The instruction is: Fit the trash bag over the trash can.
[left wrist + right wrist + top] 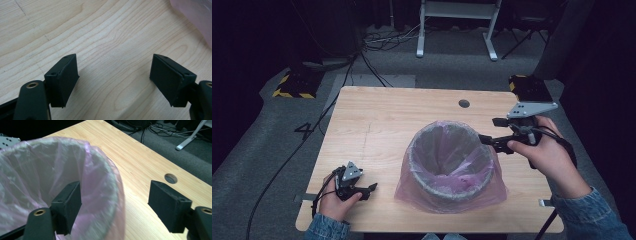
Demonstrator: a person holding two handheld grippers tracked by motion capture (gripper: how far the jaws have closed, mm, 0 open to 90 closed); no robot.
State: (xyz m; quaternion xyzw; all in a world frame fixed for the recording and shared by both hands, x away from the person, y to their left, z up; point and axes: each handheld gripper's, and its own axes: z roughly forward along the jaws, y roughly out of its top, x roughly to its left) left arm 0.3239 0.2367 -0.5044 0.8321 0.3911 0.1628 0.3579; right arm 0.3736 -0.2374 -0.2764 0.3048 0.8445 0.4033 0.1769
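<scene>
Pale wooden surface (pixel 377 125): the left gripper (pixel 373 188) rests near its front-left corner, fingers wide apart and empty. Mid-surface stands the round grey bin lined with a pink plastic bag (pixel 450 167); the right gripper (pixel 113 207), also open, straddles its right rim.

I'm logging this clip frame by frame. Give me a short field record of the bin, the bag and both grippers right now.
bin: grey round bin, upright on the wooden table
liner: pink plastic bag inside it, folded over the rim
left gripper: open, low over bare wood, apart from the bag
right gripper: open, jaws astride the bin's right rim
table hole: round grommet at the far edge
</scene>
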